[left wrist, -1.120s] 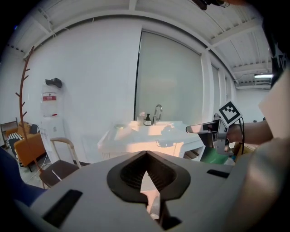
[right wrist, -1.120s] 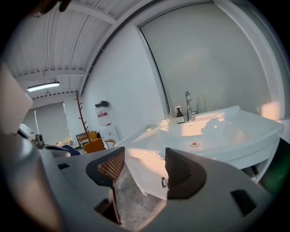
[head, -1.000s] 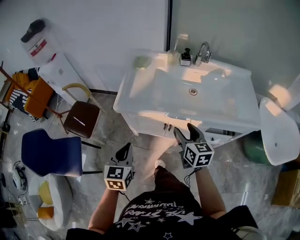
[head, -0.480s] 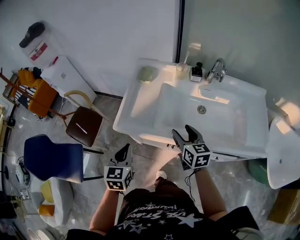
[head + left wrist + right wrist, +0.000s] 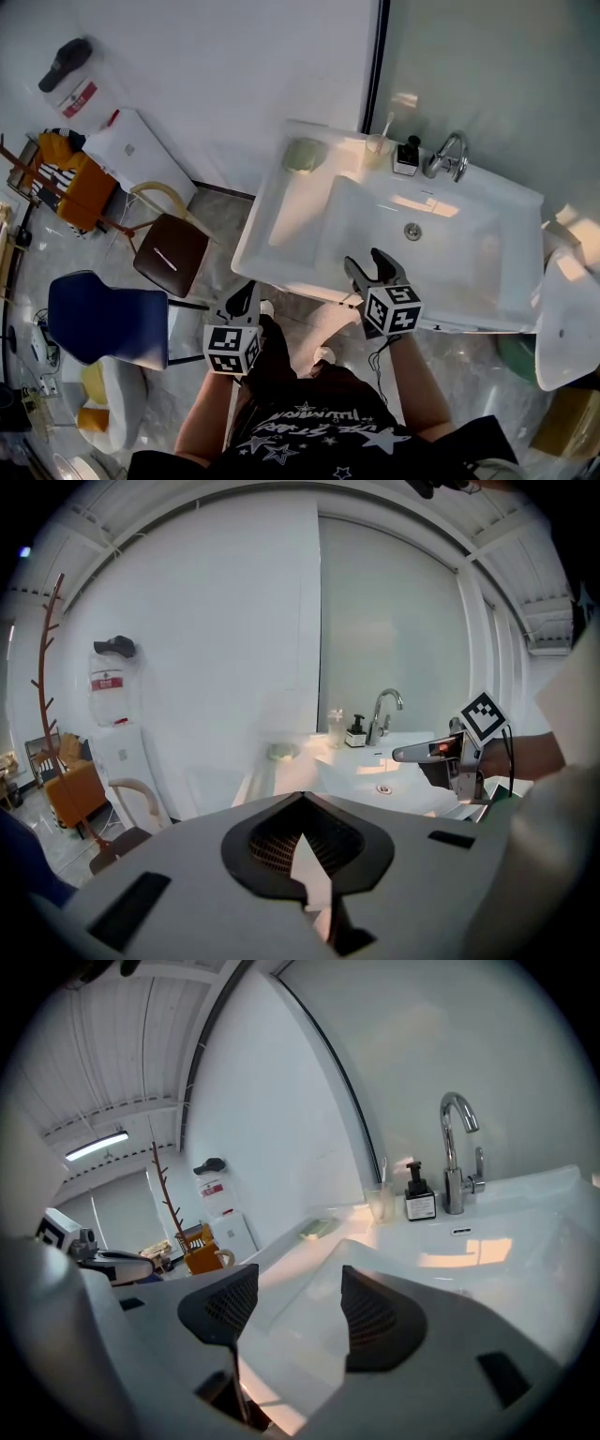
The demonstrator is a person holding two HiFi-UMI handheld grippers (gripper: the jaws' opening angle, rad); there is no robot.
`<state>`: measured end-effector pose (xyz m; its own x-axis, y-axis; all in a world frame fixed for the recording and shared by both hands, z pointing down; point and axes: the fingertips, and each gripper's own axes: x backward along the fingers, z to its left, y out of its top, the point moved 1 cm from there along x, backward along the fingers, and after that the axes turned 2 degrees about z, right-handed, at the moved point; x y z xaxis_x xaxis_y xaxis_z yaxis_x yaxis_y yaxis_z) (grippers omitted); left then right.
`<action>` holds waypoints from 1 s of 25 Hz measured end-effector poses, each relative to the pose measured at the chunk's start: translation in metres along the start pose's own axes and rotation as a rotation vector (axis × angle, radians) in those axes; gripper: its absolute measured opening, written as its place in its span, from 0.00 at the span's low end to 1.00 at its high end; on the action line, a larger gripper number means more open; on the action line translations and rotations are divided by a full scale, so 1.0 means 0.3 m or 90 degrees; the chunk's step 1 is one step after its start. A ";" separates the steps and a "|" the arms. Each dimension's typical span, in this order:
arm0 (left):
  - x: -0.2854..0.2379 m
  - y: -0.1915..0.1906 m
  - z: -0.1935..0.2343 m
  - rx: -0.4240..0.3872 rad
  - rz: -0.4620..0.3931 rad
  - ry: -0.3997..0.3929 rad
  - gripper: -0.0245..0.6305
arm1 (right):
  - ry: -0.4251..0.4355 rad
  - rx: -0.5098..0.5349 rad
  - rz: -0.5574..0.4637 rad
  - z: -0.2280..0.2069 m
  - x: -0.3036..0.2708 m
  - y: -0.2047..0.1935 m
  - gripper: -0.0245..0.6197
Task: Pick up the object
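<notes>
A white sink (image 5: 281, 216) fills the middle of the head view. On its back ledge lie a pale green soap-like object (image 5: 303, 155) (image 5: 280, 752) (image 5: 317, 1229), a clear cup (image 5: 378, 142) (image 5: 381, 1202) with a toothbrush, a dark pump bottle (image 5: 406, 157) (image 5: 420, 1194) and a chrome faucet (image 5: 448, 155) (image 5: 457, 1152). My right gripper (image 5: 373, 270) (image 5: 298, 1312) is open and empty at the sink's front rim, pointing at the basin. My left gripper (image 5: 242, 305) (image 5: 302, 841) is shut and empty, just short of the sink's front left corner.
Left of the sink stand a brown chair (image 5: 171, 258), a blue chair (image 5: 105, 314) and a white water dispenser (image 5: 131, 155) against the wall. A white rounded fixture (image 5: 567, 319) sits at the right edge. The person's legs are below the sink's front.
The sink has come closer in the head view. The right gripper now reaches its front rim. The left gripper has risen toward the front left corner.
</notes>
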<state>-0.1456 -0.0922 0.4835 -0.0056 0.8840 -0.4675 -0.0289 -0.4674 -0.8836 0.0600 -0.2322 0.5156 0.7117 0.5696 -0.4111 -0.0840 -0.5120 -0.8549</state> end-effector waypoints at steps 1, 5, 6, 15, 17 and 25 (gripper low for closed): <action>-0.021 0.015 0.020 -0.001 -0.003 -0.003 0.06 | -0.007 -0.002 0.000 -0.007 -0.013 0.012 0.46; -0.114 0.077 0.095 -0.008 -0.012 -0.029 0.06 | -0.033 -0.014 -0.005 -0.018 -0.080 0.059 0.47; -0.140 0.090 0.113 -0.009 -0.013 -0.040 0.06 | -0.040 -0.018 -0.009 -0.017 -0.099 0.077 0.47; -0.434 0.207 0.328 -0.036 0.004 -0.141 0.06 | -0.129 -0.050 -0.031 -0.006 -0.405 0.220 0.47; -0.493 0.236 0.372 -0.040 0.007 -0.159 0.06 | -0.146 -0.061 -0.029 -0.004 -0.480 0.245 0.46; -0.707 0.306 0.502 -0.050 0.019 -0.207 0.06 | -0.209 -0.089 0.002 -0.036 -0.756 0.289 0.46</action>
<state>-0.2975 -0.3211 0.5058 -0.3248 0.8206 -0.4703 0.0526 -0.4808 -0.8753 -0.1011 -0.4126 0.5381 0.4483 0.7322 -0.5127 0.0267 -0.5843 -0.8111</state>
